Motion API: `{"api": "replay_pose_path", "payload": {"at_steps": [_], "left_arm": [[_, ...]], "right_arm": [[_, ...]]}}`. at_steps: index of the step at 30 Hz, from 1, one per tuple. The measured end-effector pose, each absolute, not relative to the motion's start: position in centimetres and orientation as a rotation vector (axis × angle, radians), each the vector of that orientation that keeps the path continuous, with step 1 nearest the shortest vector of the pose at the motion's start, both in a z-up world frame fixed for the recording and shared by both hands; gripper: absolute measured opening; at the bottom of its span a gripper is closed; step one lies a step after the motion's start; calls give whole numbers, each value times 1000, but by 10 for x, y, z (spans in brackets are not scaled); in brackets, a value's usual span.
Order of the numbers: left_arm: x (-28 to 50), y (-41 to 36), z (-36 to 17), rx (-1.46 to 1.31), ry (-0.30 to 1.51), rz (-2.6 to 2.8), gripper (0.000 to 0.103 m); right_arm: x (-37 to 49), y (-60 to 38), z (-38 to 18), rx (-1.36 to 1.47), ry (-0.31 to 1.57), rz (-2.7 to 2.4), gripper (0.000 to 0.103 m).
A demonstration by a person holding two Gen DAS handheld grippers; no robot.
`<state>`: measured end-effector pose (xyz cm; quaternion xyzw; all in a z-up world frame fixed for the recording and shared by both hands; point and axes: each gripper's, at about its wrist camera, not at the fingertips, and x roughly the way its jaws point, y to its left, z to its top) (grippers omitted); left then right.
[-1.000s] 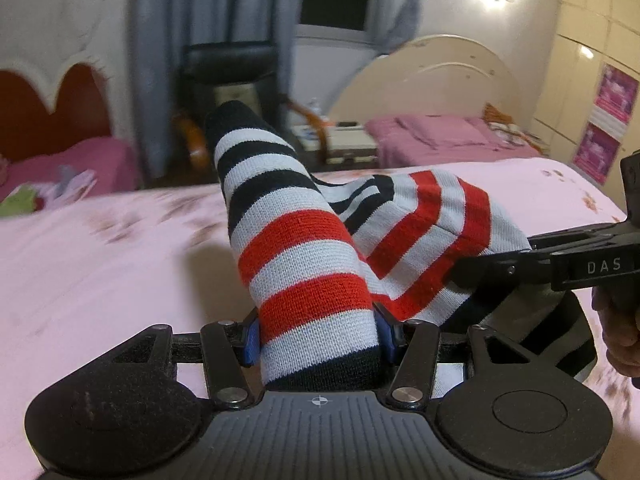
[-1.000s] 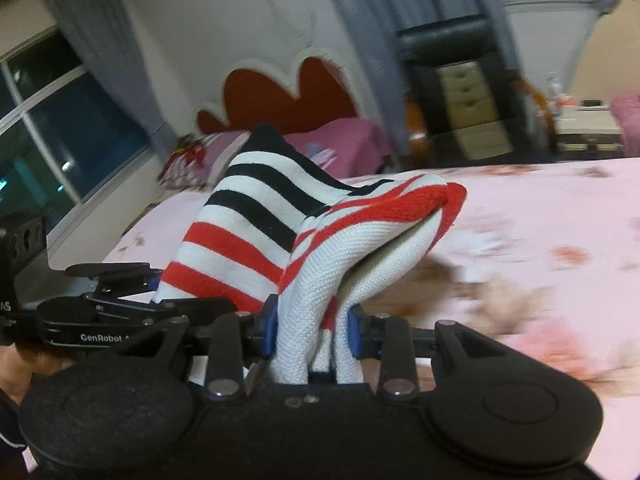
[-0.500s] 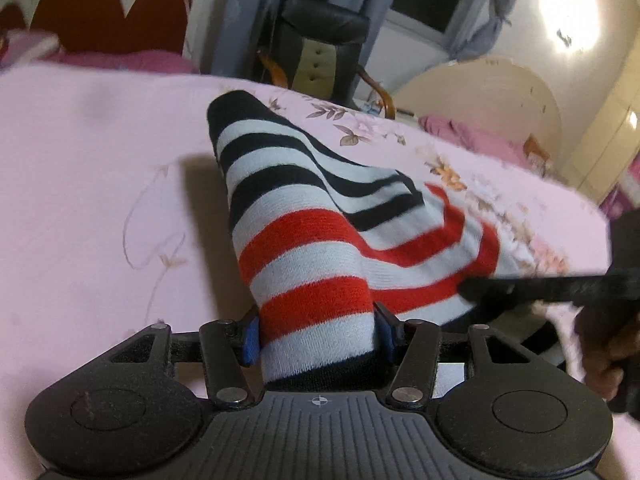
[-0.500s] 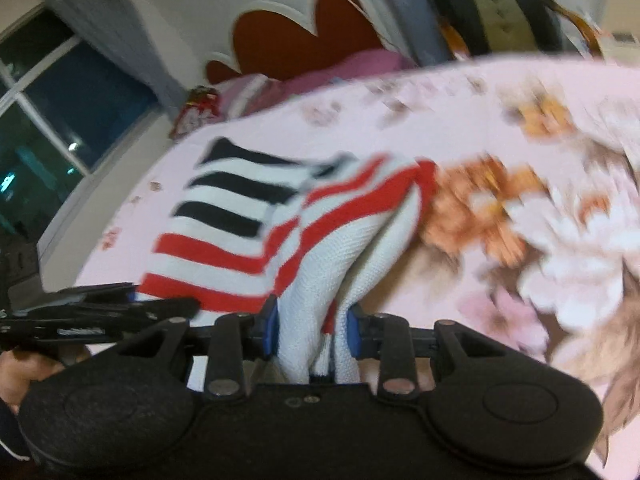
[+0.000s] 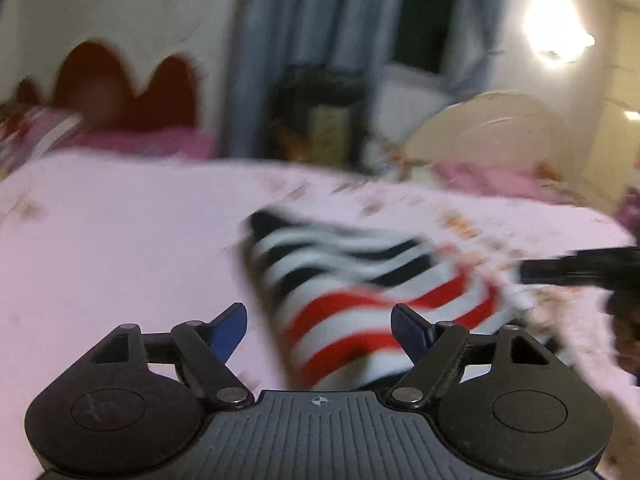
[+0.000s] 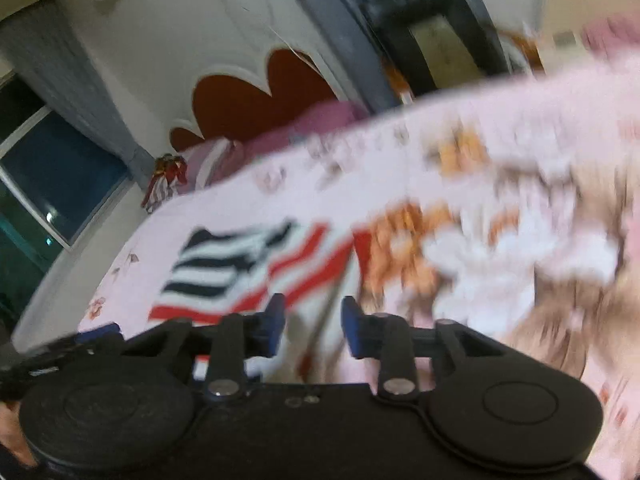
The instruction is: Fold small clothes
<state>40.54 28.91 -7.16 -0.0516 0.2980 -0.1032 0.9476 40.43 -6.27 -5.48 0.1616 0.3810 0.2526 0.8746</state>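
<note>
A small garment with black, white and red stripes point(image 5: 360, 280) lies folded flat on the pink floral bedspread point(image 5: 120, 240). My left gripper point(image 5: 319, 328) is open, its blue-padded jaws wide apart on either side of the garment's near edge. In the right wrist view the same garment point(image 6: 248, 268) lies just ahead of my right gripper point(image 6: 312, 326), which is open with a narrower gap over the garment's red-striped edge. The right gripper also shows at the right edge of the left wrist view point(image 5: 580, 266). Both views are blurred.
A red scalloped headboard point(image 5: 128, 92) and pink pillows stand at the bed's far end. A black chair point(image 5: 320, 116) and grey curtains are behind the bed. A second bed with a cream headboard point(image 5: 492, 132) is at the right. A dark window point(image 6: 48, 184) is at the left.
Both grippers have opened and let go of the striped garment, which now lies flat on the bed. Both grippers have drawn back from it.
</note>
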Motion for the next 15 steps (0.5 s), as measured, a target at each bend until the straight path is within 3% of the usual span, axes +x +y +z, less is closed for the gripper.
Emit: {"api": "replay_pose_path", "payload": {"at_steps": [4,9,15], "left_arm": [[434,254,-80,-31,607,-297,79],[461,254,-116,-48,710,-295,79],[457,261,-123,-102,678,-331,79]], "right_arm": [[410,-13,-43,128,742,553,24],[426,27,-74,-123,827,514,22],[438,20,-80,-69,862,520,22]]}}
